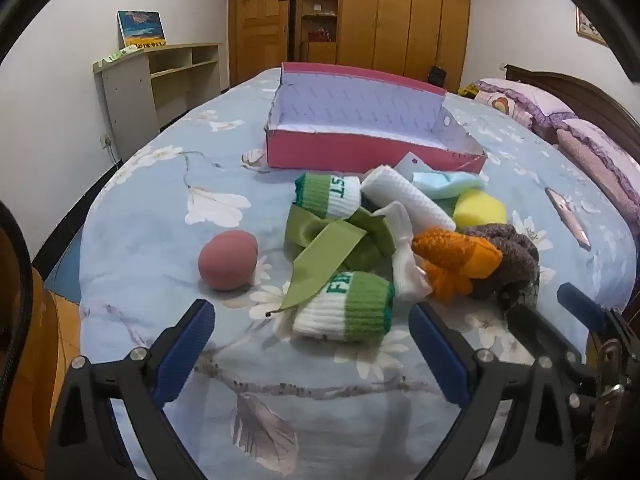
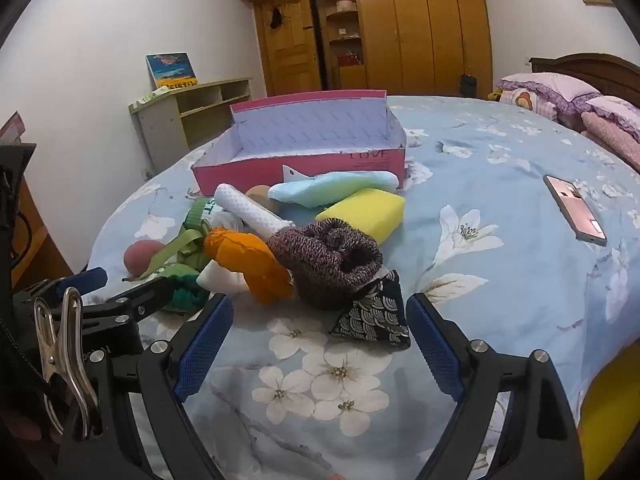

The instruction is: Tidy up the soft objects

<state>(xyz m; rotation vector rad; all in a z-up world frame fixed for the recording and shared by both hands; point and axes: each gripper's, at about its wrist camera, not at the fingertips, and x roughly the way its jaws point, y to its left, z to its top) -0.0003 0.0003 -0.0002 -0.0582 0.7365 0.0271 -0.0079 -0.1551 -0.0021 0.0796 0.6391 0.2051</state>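
A pile of soft things lies on the bed in front of an open pink box [image 1: 360, 148] [image 2: 304, 168]. In the left wrist view I see two green-and-white rolled socks [image 1: 344, 312] [image 1: 328, 194], a green ribbon bow [image 1: 332, 240], a pink ball [image 1: 228, 260], an orange cloth [image 1: 456, 256], a brown knit piece [image 1: 516, 264] and a yellow sponge [image 1: 480, 208]. The right wrist view adds a dark patterned pouch [image 2: 376, 312], a white roll [image 2: 252, 210] and a light blue cloth [image 2: 332, 192]. My left gripper [image 1: 312, 344] is open just before the near sock. My right gripper [image 2: 320, 340] is open beside the pouch.
A pink phone [image 2: 576, 210] lies on the blue floral bedspread [image 2: 500, 280] to the right. Pillows [image 2: 560, 96] lie at the headboard. A low shelf [image 1: 160, 80] stands by the left wall, wardrobes behind.
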